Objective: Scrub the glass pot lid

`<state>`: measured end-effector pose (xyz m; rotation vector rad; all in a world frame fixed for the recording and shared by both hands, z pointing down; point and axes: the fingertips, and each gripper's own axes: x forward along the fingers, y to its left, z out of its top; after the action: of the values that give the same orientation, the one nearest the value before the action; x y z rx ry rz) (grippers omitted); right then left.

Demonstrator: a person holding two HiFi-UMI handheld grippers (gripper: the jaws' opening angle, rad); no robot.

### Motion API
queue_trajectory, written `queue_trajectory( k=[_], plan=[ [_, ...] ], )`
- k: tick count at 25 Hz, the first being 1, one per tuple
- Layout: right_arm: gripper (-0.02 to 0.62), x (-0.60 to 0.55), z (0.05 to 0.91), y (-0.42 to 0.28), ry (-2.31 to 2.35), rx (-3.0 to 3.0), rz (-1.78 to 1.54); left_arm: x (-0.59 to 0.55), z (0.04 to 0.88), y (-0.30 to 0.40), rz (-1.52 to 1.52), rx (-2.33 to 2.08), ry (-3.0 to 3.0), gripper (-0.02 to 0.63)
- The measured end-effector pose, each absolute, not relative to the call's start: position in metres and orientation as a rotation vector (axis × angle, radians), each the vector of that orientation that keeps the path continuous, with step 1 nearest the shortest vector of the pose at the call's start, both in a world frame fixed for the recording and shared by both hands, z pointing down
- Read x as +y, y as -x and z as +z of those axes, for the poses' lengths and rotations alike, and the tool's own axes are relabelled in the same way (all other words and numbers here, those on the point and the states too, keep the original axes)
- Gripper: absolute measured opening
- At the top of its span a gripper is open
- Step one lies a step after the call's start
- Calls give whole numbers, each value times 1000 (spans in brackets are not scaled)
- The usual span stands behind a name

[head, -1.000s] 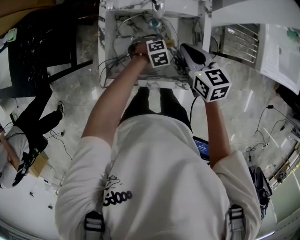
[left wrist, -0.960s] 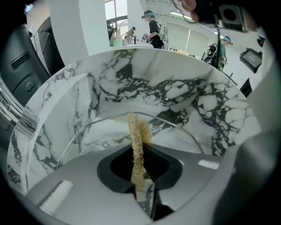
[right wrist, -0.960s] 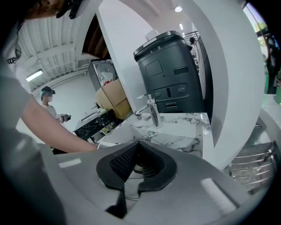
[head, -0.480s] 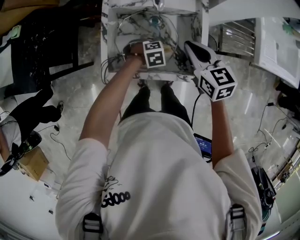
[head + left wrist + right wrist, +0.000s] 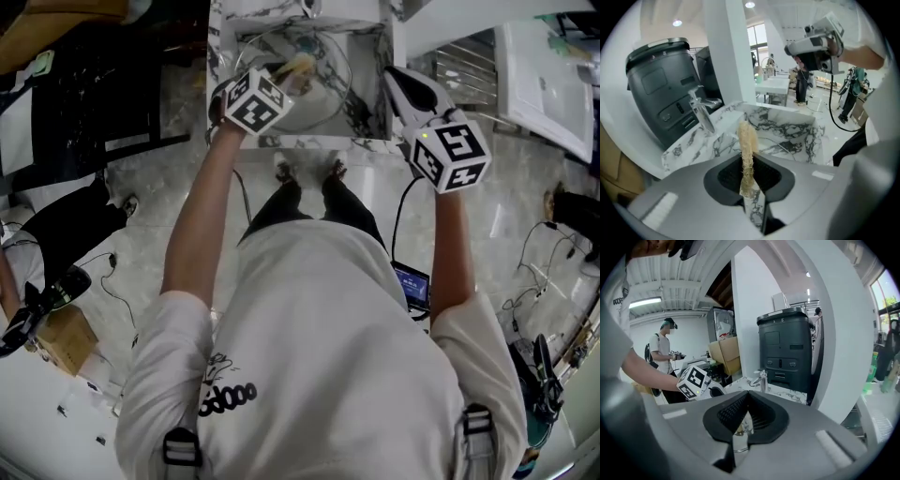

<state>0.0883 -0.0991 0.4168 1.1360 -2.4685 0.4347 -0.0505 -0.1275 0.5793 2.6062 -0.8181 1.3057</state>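
Observation:
The glass pot lid (image 5: 323, 89) lies in the marble sink (image 5: 370, 52), its metal rim showing as a wide arc. My left gripper (image 5: 279, 77) is over the sink's left part, shut on a tan loofah scrubber (image 5: 294, 66). In the left gripper view the loofah scrubber (image 5: 746, 140) stands straight up out of the left gripper (image 5: 751, 174), raised above the sink (image 5: 797, 129). My right gripper (image 5: 401, 82) hovers over the sink's right wall, apart from the lid. In its own view the right gripper (image 5: 740, 430) shows only a thin slit and holds nothing.
A chrome faucet (image 5: 701, 110) stands on the marble counter behind the sink, with a dark grey machine (image 5: 661, 79) behind it. A white pillar (image 5: 733, 56) rises beside them. A dish rack (image 5: 469, 80) lies right of the sink. Another person (image 5: 661, 357) stands off to one side.
My left gripper has lifted out of the sink and swung left with the loofah. My right gripper has drawn back up and to the right, away from the lid.

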Motion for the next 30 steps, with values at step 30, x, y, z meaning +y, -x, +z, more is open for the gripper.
queue_trajectory(
  k=[30],
  plan=[
    [3, -59, 205, -71, -1370, -2649, -179, -97, 218, 121, 267, -1637, -2846, 51]
  ],
)
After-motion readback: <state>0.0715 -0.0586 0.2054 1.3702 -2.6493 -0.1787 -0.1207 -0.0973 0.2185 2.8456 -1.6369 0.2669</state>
